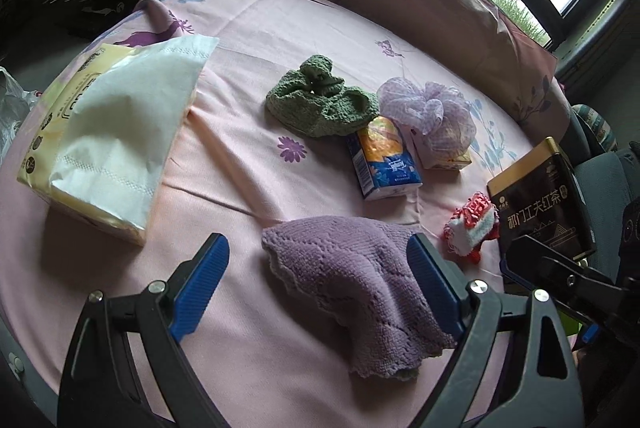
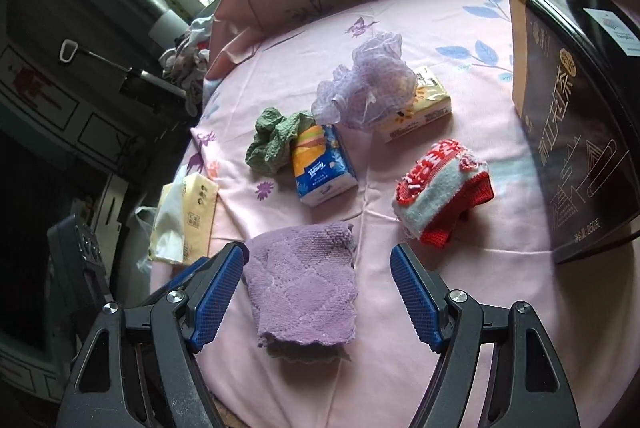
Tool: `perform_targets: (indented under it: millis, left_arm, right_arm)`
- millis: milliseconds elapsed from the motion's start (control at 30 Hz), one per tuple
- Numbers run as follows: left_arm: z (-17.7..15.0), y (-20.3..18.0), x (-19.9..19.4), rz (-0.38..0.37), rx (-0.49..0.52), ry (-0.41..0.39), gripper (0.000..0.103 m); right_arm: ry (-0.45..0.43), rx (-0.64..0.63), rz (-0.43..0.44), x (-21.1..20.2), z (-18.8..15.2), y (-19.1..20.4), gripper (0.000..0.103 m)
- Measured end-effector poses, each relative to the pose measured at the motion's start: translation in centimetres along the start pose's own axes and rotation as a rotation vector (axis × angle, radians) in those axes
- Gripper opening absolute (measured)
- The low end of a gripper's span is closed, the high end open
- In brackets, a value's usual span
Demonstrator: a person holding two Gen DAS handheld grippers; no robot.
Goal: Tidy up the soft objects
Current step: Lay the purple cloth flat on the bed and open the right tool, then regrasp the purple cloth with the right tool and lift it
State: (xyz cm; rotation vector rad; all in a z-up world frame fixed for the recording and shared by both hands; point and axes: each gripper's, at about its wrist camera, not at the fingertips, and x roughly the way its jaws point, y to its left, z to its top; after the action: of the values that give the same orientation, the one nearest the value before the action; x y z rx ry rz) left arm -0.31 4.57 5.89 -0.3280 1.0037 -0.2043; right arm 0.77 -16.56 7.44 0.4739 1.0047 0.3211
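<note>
Both tongs released: left tongs (image 1: 320,288) and right tongs (image 2: 320,294) straddle the folded purple cloth (image 2: 304,292) lying flat on the bed (image 2: 400,368), probably just set down. Beyond: blue tissue pack (image 2: 324,169), green cloth (image 2: 272,143), red-white knit (image 2: 440,191), unsorted.

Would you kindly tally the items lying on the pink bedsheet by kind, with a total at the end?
Knitted or woven cloths: 3 (purple cloth, green cloth, red-and-white cloth)
Tissue packs: 3 (large yellow pack, blue pack, small yellow pack)
Mesh bath puffs: 1 (lilac puff)
Tea tins: 1 (black tin)
Total: 8
</note>
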Motion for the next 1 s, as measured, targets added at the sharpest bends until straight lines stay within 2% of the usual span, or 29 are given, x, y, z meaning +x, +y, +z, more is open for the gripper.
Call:
perform_targets:
  millis: [200,300,367,500,633,733,767,800,867,1000]
  left_arm:
    - [-0.8,-1.8,1.1,-0.035,0.079,0.067,0.089]
    - [-1.2,-2.5,1.7,-0.051,0.109,0.099,0.086]
    - [-1.5,-3.0,2.3,-0.043,0.135,0.12,0.078]
    - [-2.0,-3.5,3.5,-0.018,0.164,0.16,0.071]
    - [-2.0,-3.6,3.9,-0.004,0.168,0.162,0.062]
    - [-1.9,-3.4,4.0,-0.022,0.157,0.164,0.048]
    - [-1.9,-3.4,4.0,-0.024,0.159,0.163,0.041]
    - [-1.9,-3.4,3.9,-0.023,0.159,0.161,0.037]
    - [-1.9,-3.6,3.6,-0.017,0.177,0.151,0.029]
    - [-2.0,-4.2,2.7,-0.016,0.199,0.097,0.026]
  right_arm:
    - [0.034,0.041,0.054,1.4,0.0,-0.2,0.077]
    - [0.06,0.048,0.072,2.3,-0.1,-0.2,0.077]
    - [0.086,0.057,0.082,3.2,-0.1,-0.3,0.077]
    - [0.141,0.075,0.071,5.0,-0.4,-0.7,0.077]
    - [0.187,0.082,0.062,6.8,-0.7,-1.1,0.077]
    - [0.213,0.088,0.104,7.5,-1.0,-0.9,0.07]
    - [0.209,0.087,0.125,7.5,-1.0,-0.7,0.058]
    - [0.235,0.088,0.177,7.8,-1.2,-0.5,0.055]
    - [0.246,0.098,0.193,8.1,-1.4,-0.2,0.054]
    - [0.208,0.062,0.186,7.3,-1.5,0.6,0.053]
